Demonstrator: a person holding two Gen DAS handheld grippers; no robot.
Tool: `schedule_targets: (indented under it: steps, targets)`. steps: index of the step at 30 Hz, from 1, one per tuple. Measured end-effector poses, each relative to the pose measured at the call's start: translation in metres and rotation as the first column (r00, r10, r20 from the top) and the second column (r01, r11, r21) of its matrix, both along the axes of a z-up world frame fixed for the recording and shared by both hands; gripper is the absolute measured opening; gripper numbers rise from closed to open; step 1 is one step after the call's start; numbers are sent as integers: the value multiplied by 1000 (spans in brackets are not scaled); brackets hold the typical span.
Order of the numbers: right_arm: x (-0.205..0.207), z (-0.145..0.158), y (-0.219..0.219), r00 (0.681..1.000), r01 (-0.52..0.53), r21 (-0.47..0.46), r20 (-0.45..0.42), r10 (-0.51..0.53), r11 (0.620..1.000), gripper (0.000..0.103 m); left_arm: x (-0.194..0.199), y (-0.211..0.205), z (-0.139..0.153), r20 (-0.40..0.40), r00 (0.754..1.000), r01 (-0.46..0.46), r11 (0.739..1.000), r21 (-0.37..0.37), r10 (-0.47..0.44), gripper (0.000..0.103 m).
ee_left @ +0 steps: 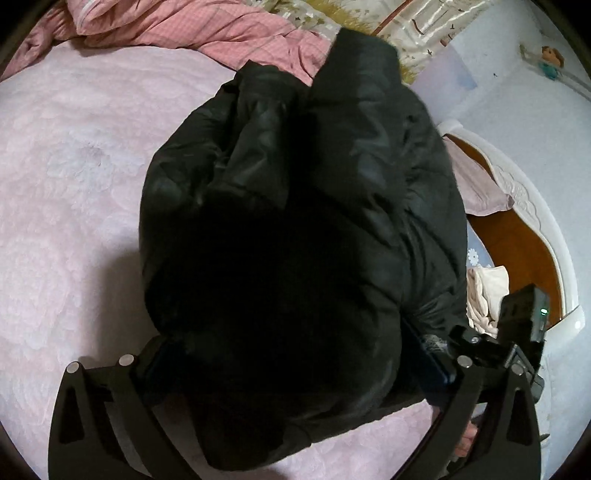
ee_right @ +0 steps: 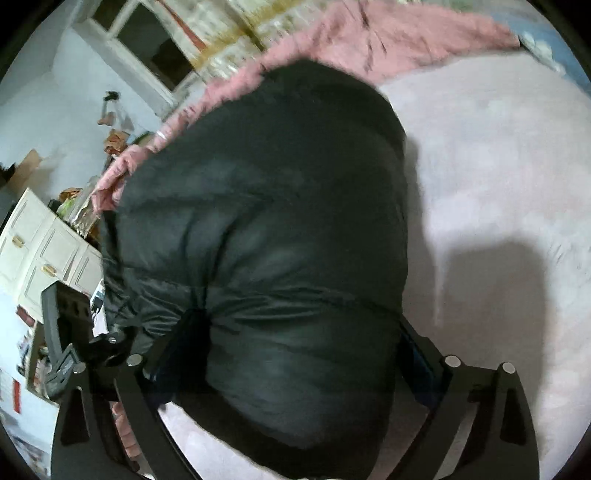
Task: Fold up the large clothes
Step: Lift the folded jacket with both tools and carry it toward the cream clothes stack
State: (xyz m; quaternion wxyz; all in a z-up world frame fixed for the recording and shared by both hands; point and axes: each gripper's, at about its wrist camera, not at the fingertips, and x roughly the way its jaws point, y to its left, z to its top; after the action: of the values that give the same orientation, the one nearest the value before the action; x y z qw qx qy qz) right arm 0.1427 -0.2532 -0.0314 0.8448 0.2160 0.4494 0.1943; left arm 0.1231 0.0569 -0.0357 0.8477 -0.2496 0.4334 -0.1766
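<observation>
A bulky black puffer jacket [ee_left: 295, 221] lies bunched on the pale pink bed cover [ee_left: 66, 184]. In the left wrist view its mass fills the gap between my left gripper's [ee_left: 291, 365] wide-set fingers, which press its sides. The other gripper's body [ee_left: 517, 325] shows at the right. In the right wrist view the jacket [ee_right: 266, 221] bulges up between my right gripper's [ee_right: 291, 358] fingers, which clasp a thick padded fold; fabric puckers at the left finger [ee_right: 192, 321]. The fingertips are hidden in the fabric.
A rumpled pink checked quilt [ee_left: 192, 29] lies at the bed's far side. A white carved bed frame [ee_left: 524, 199] and wooden floor [ee_left: 517, 243] lie to the right. A white cabinet [ee_right: 40, 251] with clutter stands left in the right wrist view.
</observation>
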Motion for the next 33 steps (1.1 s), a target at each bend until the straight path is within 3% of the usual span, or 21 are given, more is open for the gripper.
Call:
schedule_targets:
  steps: [2, 4, 7, 9, 12, 16, 18, 19, 22, 25, 28, 30, 33]
  targets:
    - [2, -2, 0, 1000, 5, 5, -4, -5, 1000, 100, -2, -2, 1, 26, 1000, -5, 1000, 15, 4, 94]
    - [-2, 7, 4, 999, 9, -13, 46, -8, 1000, 78, -7, -7, 7, 68, 998, 8, 999, 32, -11, 59]
    - [-12, 24, 12, 988, 32, -93, 151, -18, 995, 55, -16, -26, 28, 171, 983, 36, 988, 148, -62, 39]
    - [-20, 37, 17, 977, 49, -130, 211, -20, 990, 50, -20, -33, 36, 204, 977, 32, 985, 170, -67, 36]
    - [-33, 61, 17, 954, 82, -176, 297, -27, 981, 46, -19, -41, 50, 229, 970, 47, 989, 142, -79, 33]
    - [-54, 109, 4, 908, 152, -260, 418, -30, 954, 46, -21, -78, 86, 333, 934, 72, 980, 187, -133, 32]
    - [-62, 141, -15, 887, 210, -283, 457, -61, 936, 46, -16, -102, 107, 371, 915, 98, 981, 169, -155, 32]
    - [-67, 160, -30, 867, 255, -290, 492, -85, 922, 46, -12, -116, 119, 397, 902, 115, 980, 163, -172, 32]
    - [-85, 198, -71, 800, 371, -294, 583, -142, 881, 46, -12, -175, 159, 507, 828, 163, 968, 192, -240, 32]
    - [-104, 228, -133, 714, 512, -254, 656, -243, 820, 46, -13, -238, 187, 573, 762, 236, 953, 188, -302, 33]
    - [-121, 238, -185, 649, 612, -206, 683, -335, 764, 47, -11, -301, 202, 619, 697, 309, 931, 195, -362, 33]
    - [-127, 240, -222, 609, 678, -207, 694, -383, 705, 47, -11, -344, 205, 639, 658, 339, 914, 221, -398, 33]
    - [-133, 237, -266, 567, 749, -226, 705, -425, 623, 47, -4, -394, 200, 638, 632, 394, 891, 225, -440, 33]
